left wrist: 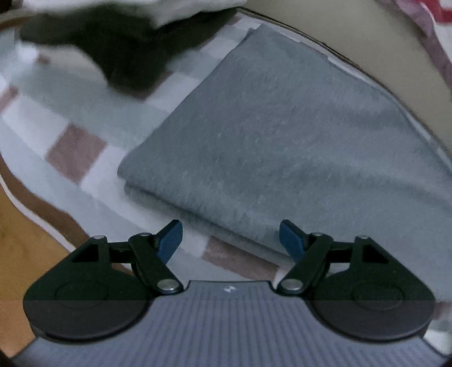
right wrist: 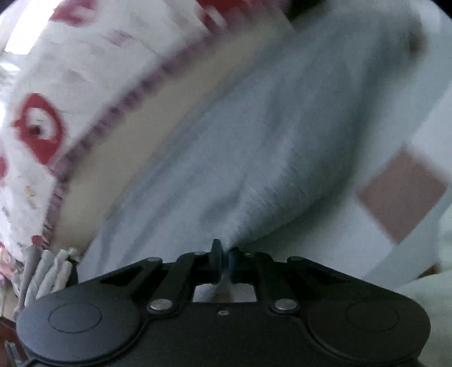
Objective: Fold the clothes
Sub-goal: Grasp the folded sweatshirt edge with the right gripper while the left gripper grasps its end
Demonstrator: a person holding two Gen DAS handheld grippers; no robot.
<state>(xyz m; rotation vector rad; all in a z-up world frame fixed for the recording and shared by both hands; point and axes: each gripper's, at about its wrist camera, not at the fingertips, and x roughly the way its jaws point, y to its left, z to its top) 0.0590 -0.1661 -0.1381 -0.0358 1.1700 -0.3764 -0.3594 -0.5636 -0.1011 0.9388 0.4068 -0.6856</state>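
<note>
The left tongs [left wrist: 230, 240] hang wide open, their blue-tipped fingers [left wrist: 169, 240] spread apart and holding nothing, just above the near edge of a folded grey garment [left wrist: 282, 141]. That garment looks soft and slightly fuzzy, laid in a neat flat stack of layers with a rounded near-left corner, resting on a checked bedsheet [left wrist: 70, 152] of pale blue, white and dusty brown squares. Farther off to the left lies a blurred dark piece of clothing [left wrist: 121, 50] with something white [left wrist: 175, 8] beyond it. A beige surface [left wrist: 353, 36] shows past the far right edge of the sheet. The right tongs [right wrist: 224, 254] are closed tight, pinching a ridge of pale grey cloth [right wrist: 268, 141], which spreads away from the fingertips in a broad, brushed-looking sheet, streaked by motion blur. To the right of it one brown square of the same checked sheet [right wrist: 401, 194] is visible. On the left, a white fabric with red motifs [right wrist: 70, 98] and a purplish woven trim borders the beige strip.
</note>
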